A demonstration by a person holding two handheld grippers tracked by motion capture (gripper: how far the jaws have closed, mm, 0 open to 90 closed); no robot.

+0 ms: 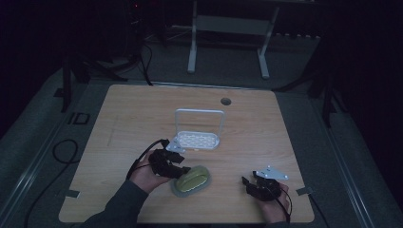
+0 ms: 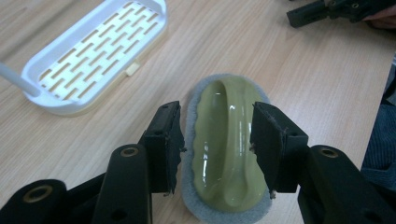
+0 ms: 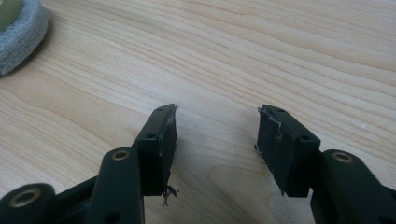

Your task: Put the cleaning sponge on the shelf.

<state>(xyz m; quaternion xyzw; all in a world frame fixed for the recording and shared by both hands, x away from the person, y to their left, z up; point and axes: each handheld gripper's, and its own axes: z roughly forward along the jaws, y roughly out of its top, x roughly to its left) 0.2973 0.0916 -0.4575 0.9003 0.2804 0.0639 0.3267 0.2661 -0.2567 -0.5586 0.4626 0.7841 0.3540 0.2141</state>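
A green scrubbing pad (image 2: 226, 149) with a glossy moulded handle ridge and a grey fibre base lies flat on the wooden tabletop (image 1: 266, 128), near the front edge and left of centre in the high view. The left hand-held gripper (image 2: 215, 140) hangs over it with its jaws set on either side of the handle ridge; whether the pads press on the green plastic cannot be told, since the left pad seems to sit just clear of the edge. In the high view the left hand (image 1: 145, 175) comes in from the bottom, just left of the pad. Behind the pad, near but apart from it, stands a white slotted soap tray (image 1: 197, 140) with a tall wire hoop rising over it. The right hand-held gripper (image 3: 215, 140) sits well to the right, low over bare wood, its jaws apart with nothing between them.
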